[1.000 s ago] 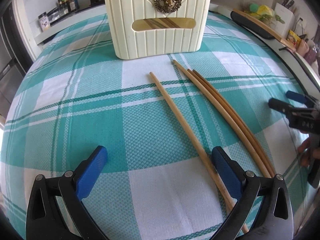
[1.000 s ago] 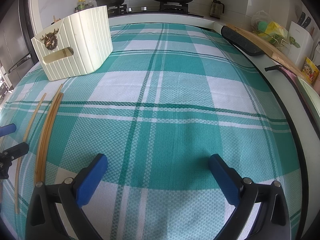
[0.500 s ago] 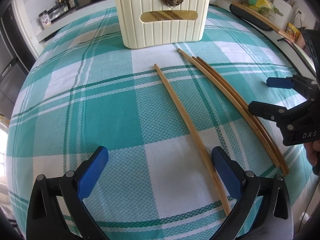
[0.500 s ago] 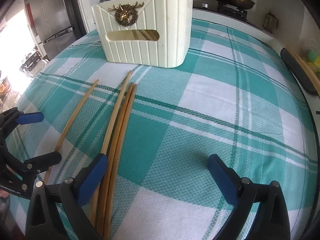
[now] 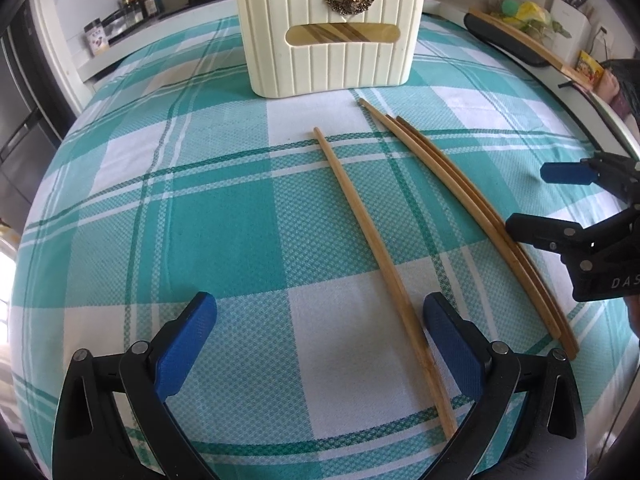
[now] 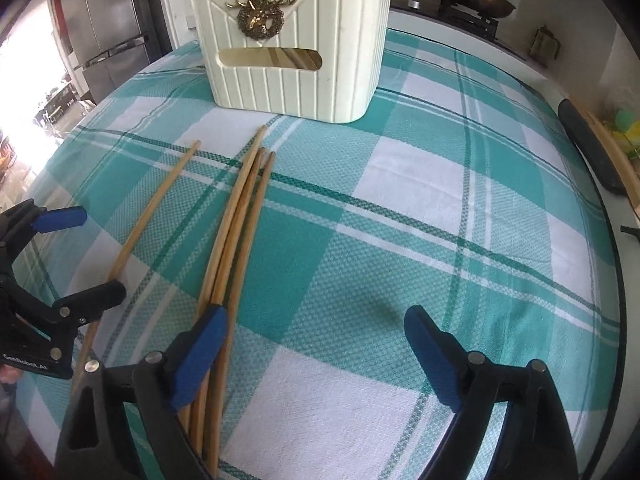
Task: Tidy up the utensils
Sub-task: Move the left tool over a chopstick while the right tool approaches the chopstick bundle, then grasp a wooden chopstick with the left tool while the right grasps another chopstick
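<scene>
Four long, slender bamboo chopsticks lie flat on the teal-and-white checked cloth of the worktop (image 5: pixel 224 216), one single chopstick (image 5: pixel 372 240) apart and three bundled chopsticks (image 6: pixel 236 240) side by side, all pointing at the cream ribbed plastic holder with a gold stag emblem (image 5: pixel 332 36). Through the holder's front slot, more wooden sticks show inside. The left gripper (image 5: pixel 320 340) hangs wide open and empty over the single chopstick; the right gripper (image 6: pixel 316 344), jaws just narrowing yet wide and gripping nothing, has one finger (image 6: pixel 200 352) above the bundle, likely lining up a pick.

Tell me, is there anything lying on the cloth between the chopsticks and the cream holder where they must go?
Nothing visible does. Between the tips of the three bundled chopsticks and the single chopstick and the cream holder there is only bare checked tablecloth. The right gripper stands open beside the bundle.
</scene>
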The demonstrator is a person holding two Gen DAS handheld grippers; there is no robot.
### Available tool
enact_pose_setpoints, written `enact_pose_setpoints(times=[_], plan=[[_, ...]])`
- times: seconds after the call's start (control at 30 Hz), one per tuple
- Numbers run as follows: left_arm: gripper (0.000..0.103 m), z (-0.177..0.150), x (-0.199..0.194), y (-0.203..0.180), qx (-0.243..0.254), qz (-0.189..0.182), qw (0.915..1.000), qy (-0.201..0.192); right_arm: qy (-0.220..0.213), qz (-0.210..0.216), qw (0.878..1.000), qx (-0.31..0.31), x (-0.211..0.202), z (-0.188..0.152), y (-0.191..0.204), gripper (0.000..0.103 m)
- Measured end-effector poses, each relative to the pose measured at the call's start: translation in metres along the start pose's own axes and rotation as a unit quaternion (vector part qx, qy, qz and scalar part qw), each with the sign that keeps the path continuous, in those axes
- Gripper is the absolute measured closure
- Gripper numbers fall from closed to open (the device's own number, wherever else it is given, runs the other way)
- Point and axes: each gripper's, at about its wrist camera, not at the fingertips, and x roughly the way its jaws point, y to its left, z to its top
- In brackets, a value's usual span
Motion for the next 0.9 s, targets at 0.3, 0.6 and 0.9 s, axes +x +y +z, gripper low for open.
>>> enact_pose_setpoints(times=[0.3,0.6,0.9], plan=[[0.000,-0.002,-0.001,0.003,0.010,0.003,0.9999,0.001,0.021,-0.012,1.000,0.010,0.011,0.012,0.007,0.040],[0.000,0.005,0.002,0.052,0.024,-0.008,0.9991,0.035,0.082,-0.012,0.996,0.016,-0.003,0.000,-0.008,0.057],[0.025,0.071,0.035,0.021,0.088,-0.045,0.9937,0.052,0.067,0.013,0.998,0.018,0.037,0.071,-0.019,0.057]])
